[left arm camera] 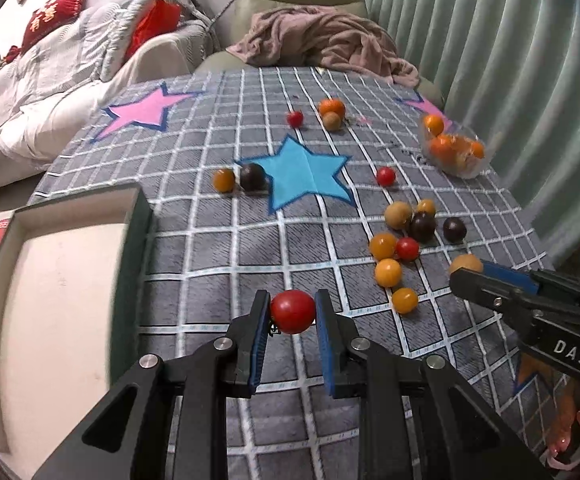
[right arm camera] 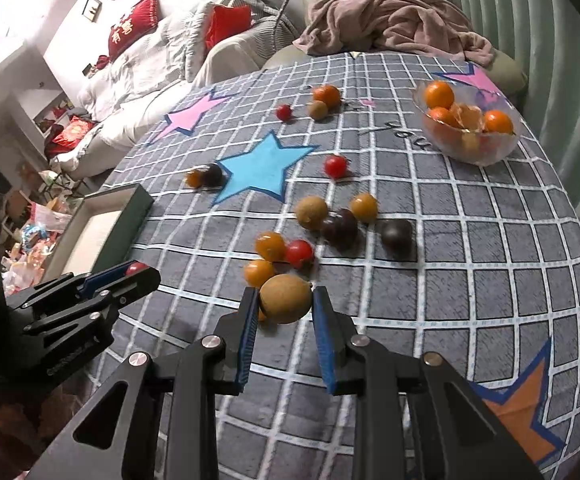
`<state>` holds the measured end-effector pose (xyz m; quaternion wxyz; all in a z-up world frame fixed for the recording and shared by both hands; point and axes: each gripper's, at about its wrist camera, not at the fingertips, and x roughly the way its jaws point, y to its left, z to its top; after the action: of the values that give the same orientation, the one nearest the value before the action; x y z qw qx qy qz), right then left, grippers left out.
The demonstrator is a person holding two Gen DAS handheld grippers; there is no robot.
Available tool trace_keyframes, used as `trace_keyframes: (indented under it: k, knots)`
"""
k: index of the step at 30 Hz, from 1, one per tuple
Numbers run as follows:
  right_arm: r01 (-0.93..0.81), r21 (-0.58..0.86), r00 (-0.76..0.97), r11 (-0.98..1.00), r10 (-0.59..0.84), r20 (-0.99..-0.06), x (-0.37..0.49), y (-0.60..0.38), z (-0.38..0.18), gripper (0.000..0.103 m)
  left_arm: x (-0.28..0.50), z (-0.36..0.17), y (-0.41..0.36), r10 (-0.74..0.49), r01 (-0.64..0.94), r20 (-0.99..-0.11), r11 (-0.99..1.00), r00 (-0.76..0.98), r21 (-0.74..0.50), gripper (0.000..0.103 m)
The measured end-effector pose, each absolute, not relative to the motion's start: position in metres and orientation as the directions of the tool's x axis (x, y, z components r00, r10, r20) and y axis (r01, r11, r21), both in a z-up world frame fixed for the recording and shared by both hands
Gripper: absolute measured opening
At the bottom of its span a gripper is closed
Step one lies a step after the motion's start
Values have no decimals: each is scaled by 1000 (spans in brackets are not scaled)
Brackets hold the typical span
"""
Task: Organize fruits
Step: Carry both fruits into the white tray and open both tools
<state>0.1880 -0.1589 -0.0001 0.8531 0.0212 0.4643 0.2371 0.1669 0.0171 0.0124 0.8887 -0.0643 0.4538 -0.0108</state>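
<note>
My left hand-held gripper (left arm camera: 292,312) pinches a cherry tomato (left arm camera: 292,311) and my right hand-held gripper (right arm camera: 285,299) pinches a longan (right arm camera: 286,298); squeezing harder could burst either.

Loose fruits (right arm camera: 322,220) are crowding the checked cloth (right arm camera: 470,300) mid-table. Bare cloth is lying open between them and the tray (left arm camera: 138,216) at the left.

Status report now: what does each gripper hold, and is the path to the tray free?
Left gripper shut on red tomato. Right gripper shut on tan fruit. Tray left of both, nothing between.
</note>
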Motion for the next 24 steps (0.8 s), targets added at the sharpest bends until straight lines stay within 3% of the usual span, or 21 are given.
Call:
trace_keyframes:
  k: [12,24]
  knots:
    - [-531,239,427,813,500,-754,171,-67,45,29,132,45,100,14,-178,-776,976,630,-128,24]
    - [-655,258,289,710,551,-783,166,60,34,29,116,19,190,180,-359,-800,932,572,-47,24]
